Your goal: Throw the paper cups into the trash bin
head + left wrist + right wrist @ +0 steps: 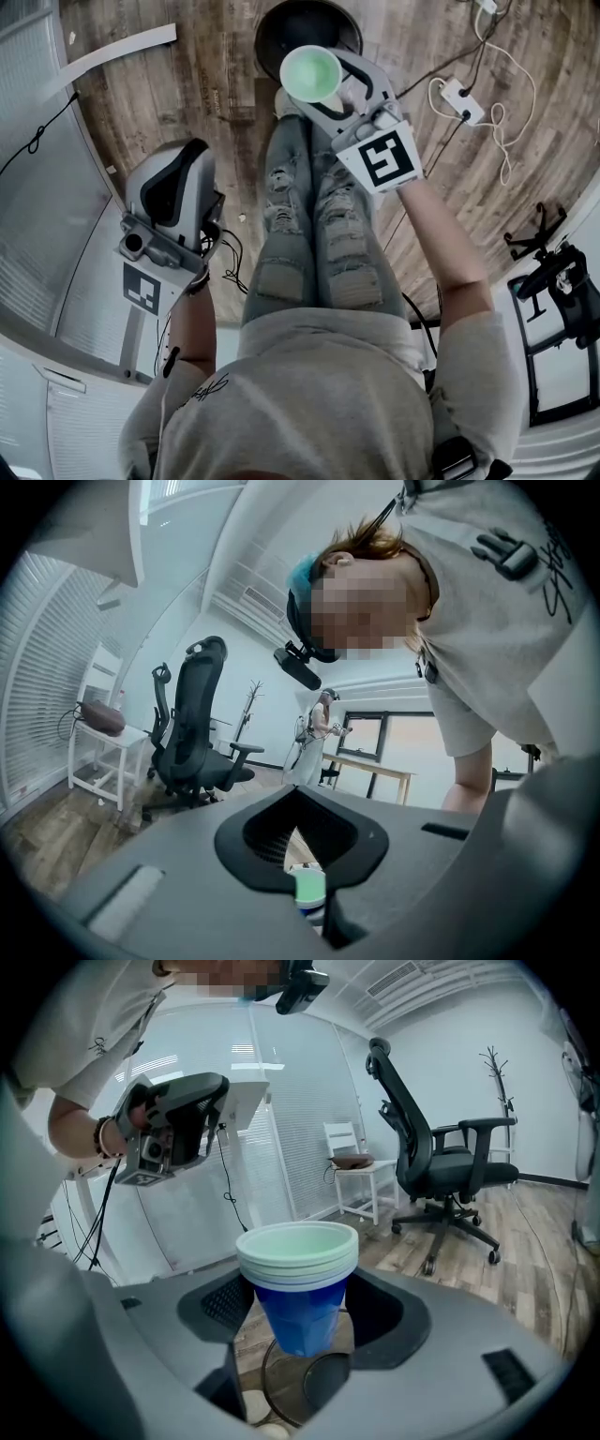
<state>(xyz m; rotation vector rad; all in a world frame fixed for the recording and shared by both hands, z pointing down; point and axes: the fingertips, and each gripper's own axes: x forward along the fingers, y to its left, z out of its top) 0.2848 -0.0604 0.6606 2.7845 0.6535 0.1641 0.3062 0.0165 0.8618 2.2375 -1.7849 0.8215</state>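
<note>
Right gripper: our right gripper (330, 94) has its jaws closed around the paper cups (300, 1279), pinching the blue wall below the rims.
Paper cups: a nested stack, blue outside and pale green inside, upright and mouth up, raised in the air in front of our legs.
Left gripper: our left gripper (173, 192) hangs off to the side, well apart from the cups; its jaws are drawn together with nothing between them.
Trash bin: the dark round trash bin (270, 36) stands on the floor just past our feet, and the stack sits almost directly above its opening.
Progress: we judge the carry done and the drop not yet made. What is left is to let the jaws part so the stack falls in. We cannot tell whether anything already lies inside the bin.
Surface: a wooden plank floor (169, 103), with a white power strip (461, 97) and its looped cord lying to our right.
Room: an office with slatted blinds, a black office chair (441, 1162), a small white side table (361, 1180) and a coat stand (495, 1082). Another person (314, 735) stands far off near a long table (375, 766).
</note>
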